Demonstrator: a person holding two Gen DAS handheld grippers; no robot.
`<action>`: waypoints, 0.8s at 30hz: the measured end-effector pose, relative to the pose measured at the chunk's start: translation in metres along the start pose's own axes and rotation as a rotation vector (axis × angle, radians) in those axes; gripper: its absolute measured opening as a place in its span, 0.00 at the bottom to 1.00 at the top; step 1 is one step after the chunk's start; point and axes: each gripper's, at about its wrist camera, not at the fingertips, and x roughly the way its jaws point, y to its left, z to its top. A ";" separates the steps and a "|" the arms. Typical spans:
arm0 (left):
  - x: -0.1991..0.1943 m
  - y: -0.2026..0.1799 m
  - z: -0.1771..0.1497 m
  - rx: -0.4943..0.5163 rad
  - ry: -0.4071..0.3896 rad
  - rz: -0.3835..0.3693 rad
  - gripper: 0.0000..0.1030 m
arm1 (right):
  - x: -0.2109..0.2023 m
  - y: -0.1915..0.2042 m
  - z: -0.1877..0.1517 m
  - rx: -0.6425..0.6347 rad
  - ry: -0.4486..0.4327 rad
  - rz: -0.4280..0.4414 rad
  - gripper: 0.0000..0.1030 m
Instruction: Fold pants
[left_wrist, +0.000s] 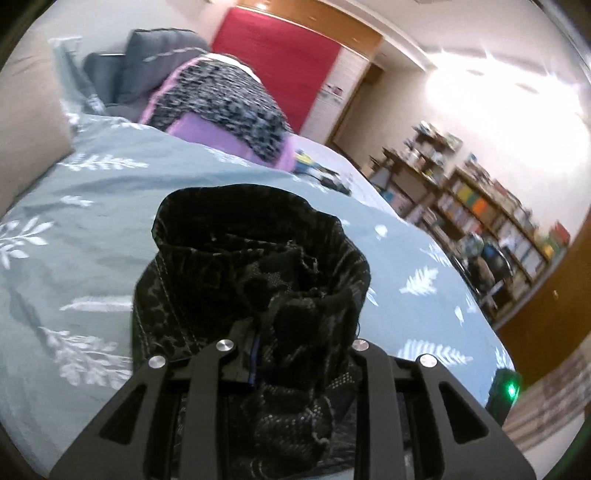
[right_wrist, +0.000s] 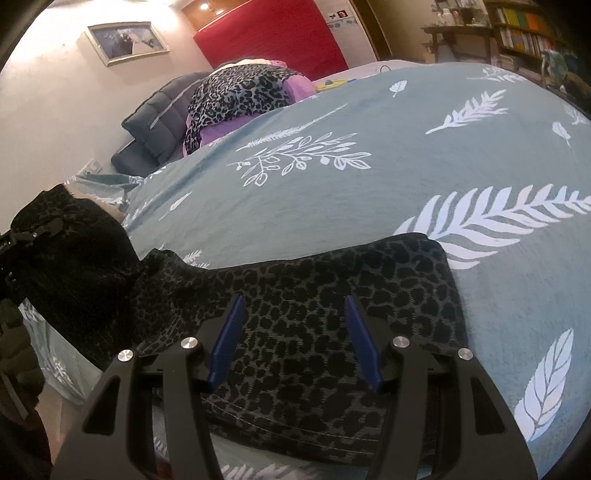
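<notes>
Overhead, left gripper (left_wrist: 291, 347) clamps bunched pants (left_wrist: 258, 266).

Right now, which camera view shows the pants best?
The right wrist view: the pants lie spread over the bedspread, leopard pattern clear, one end lifted at the left. The left wrist view shows only a dark bunched end clamped in the left gripper.

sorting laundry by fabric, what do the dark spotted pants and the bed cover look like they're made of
Pants: seemingly a soft knit, matte, charcoal with black leopard spots; the weave looks textured, and the part bunched in the left gripper drapes limply.
Bed cover: probably woven cotton or similar, matte grey-blue with printed white leaves and fine creases. Exact fibres cannot be told.
</notes>
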 end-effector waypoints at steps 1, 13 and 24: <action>0.004 -0.007 -0.002 0.009 0.012 -0.011 0.24 | -0.002 -0.003 0.000 0.008 -0.004 0.004 0.56; 0.061 -0.098 -0.023 0.144 0.133 -0.088 0.24 | -0.021 -0.032 0.004 0.073 -0.056 0.049 0.56; 0.119 -0.149 -0.062 0.238 0.279 -0.134 0.24 | -0.032 -0.051 0.005 0.116 -0.087 0.047 0.56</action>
